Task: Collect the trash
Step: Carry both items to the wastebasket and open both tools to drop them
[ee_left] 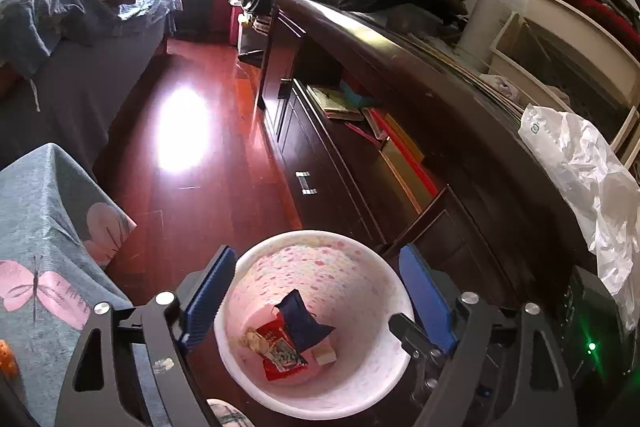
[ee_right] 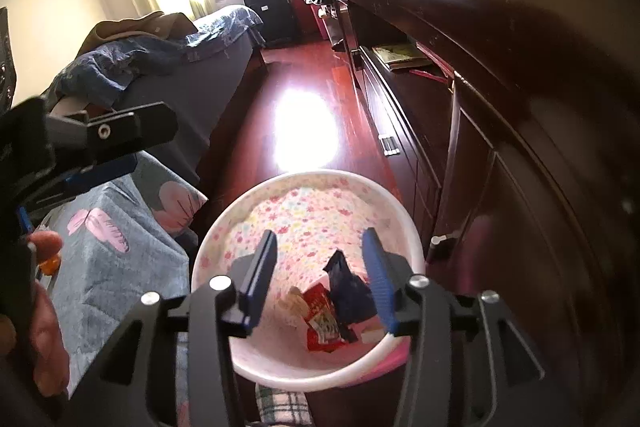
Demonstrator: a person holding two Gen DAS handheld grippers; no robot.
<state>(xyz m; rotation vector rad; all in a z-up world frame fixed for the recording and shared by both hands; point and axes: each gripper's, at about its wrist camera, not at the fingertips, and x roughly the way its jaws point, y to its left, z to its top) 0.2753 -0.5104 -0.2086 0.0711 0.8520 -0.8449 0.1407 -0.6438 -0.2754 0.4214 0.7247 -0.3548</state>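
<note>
Over the white floral-lined plastic bin point(ee_left: 316, 323) on the red wood floor point(ee_left: 188, 163), both grippers hung tilted down, side by side. The left gripper point(ee_left: 318, 303) stood wide open, blue pads either side of the bin's mouth, nothing between them. The right gripper point(ee_right: 320, 279) was about half open, also empty, its pads above the bin interior.

Trash sat at the bin's bottom: a dark blue wrapper point(ee_left: 302, 319), a red snack packet point(ee_left: 280, 351), a crumpled pale scrap point(ee_left: 252, 341) and a small beige block point(ee_left: 325, 355). So the drop looked done w/ both items landing inside, none caught on the rim.

To do this step well: keep pads clear of the rim, confirm nothing clings to the pads, then lift straight up before swinging away, so the bin isn't knocked. It stood just beside the dark wooden cabinet point(ee_left: 400, 155) and near a grey butterfly-print cloth point(ee_left: 44, 239), so room was tight.

Poss. next pick: the white crinkled plastic bag point(ee_left: 580, 179) on the cabinet top; whether it's trash I can't tell.
</note>
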